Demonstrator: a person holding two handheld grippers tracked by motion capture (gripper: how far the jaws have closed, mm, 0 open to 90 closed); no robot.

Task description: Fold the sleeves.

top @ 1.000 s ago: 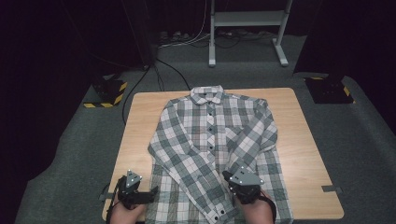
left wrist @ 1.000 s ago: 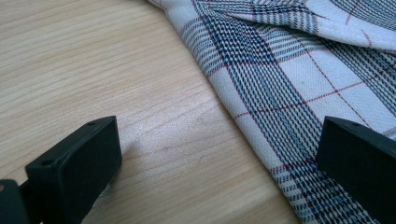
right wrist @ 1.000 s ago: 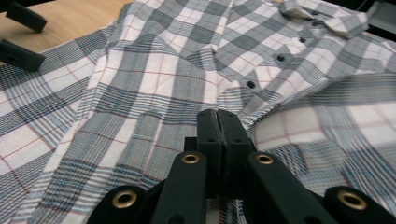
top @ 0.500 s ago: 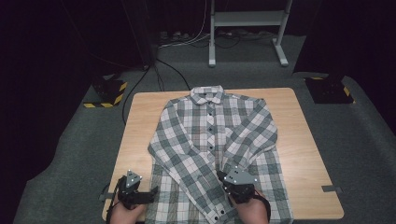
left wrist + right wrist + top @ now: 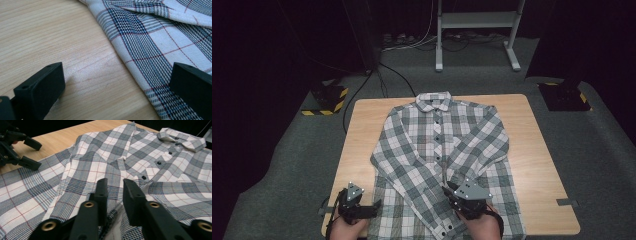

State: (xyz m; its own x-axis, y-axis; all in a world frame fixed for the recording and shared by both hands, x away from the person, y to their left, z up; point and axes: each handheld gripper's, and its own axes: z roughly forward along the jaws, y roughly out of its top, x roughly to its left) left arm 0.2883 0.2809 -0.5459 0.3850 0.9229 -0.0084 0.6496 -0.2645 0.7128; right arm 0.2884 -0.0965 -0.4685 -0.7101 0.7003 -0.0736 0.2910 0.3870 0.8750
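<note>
Shirt [image 5: 439,160] lies flat and buttoned on the table [image 5: 542,165], so the left gripper [image 5: 115,87] waits spread at its hem edge while the right gripper [image 5: 115,195], jaws just opening slightly, rests over a folded sleeve.

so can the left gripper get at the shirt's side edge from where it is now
Probably yes. The left gripper stands open at the table's near corner, one jaw over bare wood and the other over the shirt, so the hem edge lies between them with nothing in the way.
</note>
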